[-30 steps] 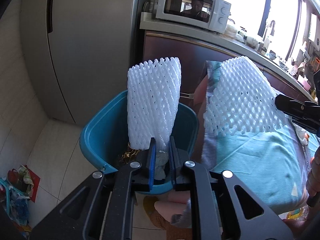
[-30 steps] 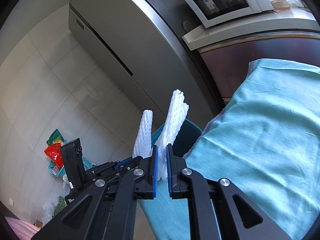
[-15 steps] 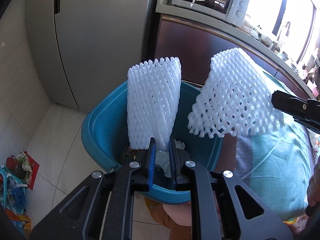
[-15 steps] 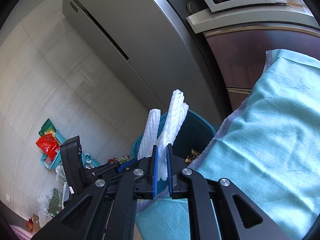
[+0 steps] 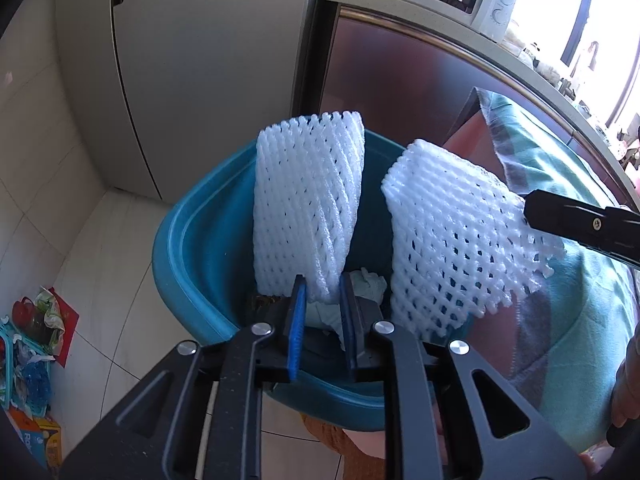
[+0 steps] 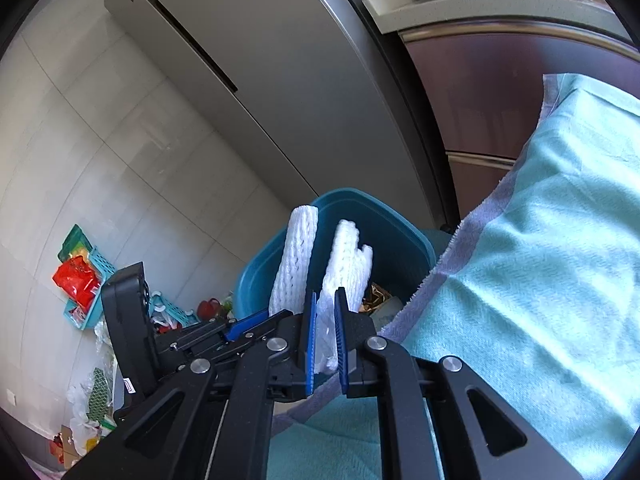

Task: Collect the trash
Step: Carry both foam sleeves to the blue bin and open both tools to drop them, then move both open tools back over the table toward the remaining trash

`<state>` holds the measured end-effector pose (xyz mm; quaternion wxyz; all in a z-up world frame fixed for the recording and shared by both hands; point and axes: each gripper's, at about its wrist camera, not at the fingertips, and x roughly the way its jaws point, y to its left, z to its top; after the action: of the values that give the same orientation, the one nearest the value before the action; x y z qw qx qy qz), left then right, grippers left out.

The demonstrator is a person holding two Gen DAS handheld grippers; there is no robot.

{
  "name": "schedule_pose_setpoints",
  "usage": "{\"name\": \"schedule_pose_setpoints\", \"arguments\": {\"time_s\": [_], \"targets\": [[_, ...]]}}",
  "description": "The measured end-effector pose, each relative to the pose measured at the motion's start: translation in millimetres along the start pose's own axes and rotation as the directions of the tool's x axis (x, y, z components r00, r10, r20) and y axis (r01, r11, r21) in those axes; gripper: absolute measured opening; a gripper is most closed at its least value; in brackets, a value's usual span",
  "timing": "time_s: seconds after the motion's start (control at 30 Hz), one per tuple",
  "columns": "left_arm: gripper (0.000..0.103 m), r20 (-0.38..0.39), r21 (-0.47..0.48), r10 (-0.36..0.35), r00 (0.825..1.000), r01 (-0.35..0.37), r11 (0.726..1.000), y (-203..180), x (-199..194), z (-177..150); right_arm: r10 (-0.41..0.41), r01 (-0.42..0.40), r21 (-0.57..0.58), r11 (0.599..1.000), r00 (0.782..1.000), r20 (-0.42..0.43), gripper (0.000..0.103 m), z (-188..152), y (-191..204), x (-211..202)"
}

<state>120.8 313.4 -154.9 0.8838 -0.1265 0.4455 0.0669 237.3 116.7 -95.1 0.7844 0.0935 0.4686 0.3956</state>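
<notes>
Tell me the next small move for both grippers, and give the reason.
Probably open both the rest of the way. The left gripper and right gripper each have a foam net between opening jaws, and both nets hang over the blue bin, so they should drop in.

1. The two foam nets (image 5: 308,208) (image 5: 452,240) are white with an open diamond mesh.
2. The bin (image 5: 188,248) below them is teal.
3. The towel (image 6: 540,264) beside the bin is pale turquoise with a grey border.
4. The gripper pads (image 5: 297,336) are blue.
</notes>
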Motion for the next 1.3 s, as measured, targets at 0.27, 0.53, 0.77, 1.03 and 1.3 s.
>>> {"name": "schedule_pose_setpoints", "arguments": {"time_s": [0.27,0.53,0.77,1.03,1.3], "targets": [[0.034,-0.017,-0.008,0.021,1.000,-0.022,1.000,-4,23,1,-0.012,0.012,0.011,1.000,1.000,0.009,0.019,1,-3,0],[0.035,0.022,0.004,0.027,0.999,-0.027,1.000,-13,17,0,-0.002,0.002,0.001,1.000,0.999,0.053,0.024,-6,-12,-25],[0.043,0.141,0.055,-0.032,0.990,0.024,0.998,-42,-24,4,-0.019,0.027,-0.052,0.998,0.988,0.153,0.033,-20,-17,-85],[0.051,0.208,0.215,-0.211,0.955,0.166,0.963,-109,-74,-5,-0.106,0.112,-0.004,0.994,0.952,0.286,0.037,-55,-50,-172],[0.054,0.129,0.399,-0.403,0.906,0.325,0.857,-204,-92,-29,-0.284,0.244,0.150,0.958,0.881,0.379,0.042,-115,-95,-261]]}}
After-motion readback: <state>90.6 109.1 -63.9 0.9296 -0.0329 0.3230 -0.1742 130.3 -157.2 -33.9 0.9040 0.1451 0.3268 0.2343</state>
